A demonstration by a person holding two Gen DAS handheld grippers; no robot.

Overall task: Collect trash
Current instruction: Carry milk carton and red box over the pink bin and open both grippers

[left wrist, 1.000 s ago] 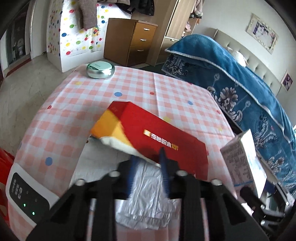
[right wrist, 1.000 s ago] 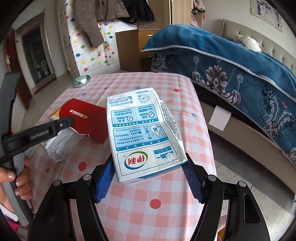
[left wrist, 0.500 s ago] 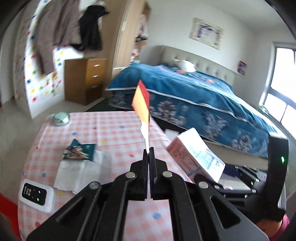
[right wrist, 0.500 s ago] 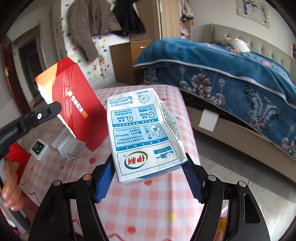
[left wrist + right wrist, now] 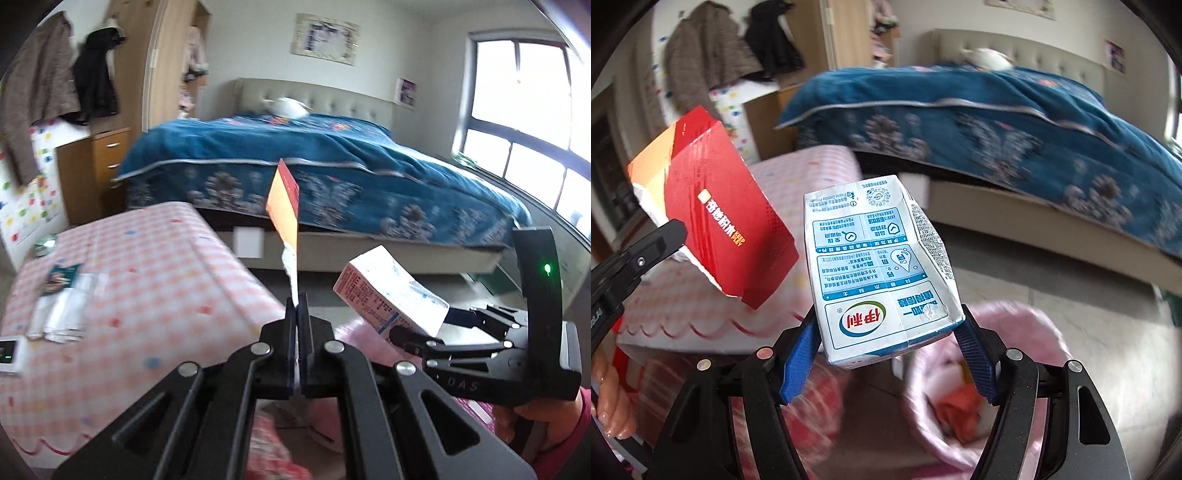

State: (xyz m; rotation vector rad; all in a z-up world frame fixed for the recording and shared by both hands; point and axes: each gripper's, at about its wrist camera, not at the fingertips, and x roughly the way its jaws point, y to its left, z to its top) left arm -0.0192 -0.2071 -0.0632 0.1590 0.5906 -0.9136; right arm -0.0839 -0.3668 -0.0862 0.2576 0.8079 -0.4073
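My left gripper (image 5: 297,306) is shut on a flat red and orange carton (image 5: 283,201), seen edge-on and held upright in the air off the table's right side. The carton also shows in the right wrist view (image 5: 716,210). My right gripper (image 5: 886,336) is shut on a white and blue milk carton (image 5: 882,266), also visible in the left wrist view (image 5: 391,299). A pink-lined bin (image 5: 979,387) with trash inside sits on the floor below the milk carton.
The pink checked table (image 5: 129,266) holds a teal snack wrapper (image 5: 59,280), white paper sheets (image 5: 62,314) and a white device (image 5: 9,354). A blue-covered bed (image 5: 332,177) stands behind. A wooden drawer unit (image 5: 107,162) is at the back left.
Both grippers swung right, away from the table toward the floor by the bed. The red carton went from lying on the table to being held upright in the air.
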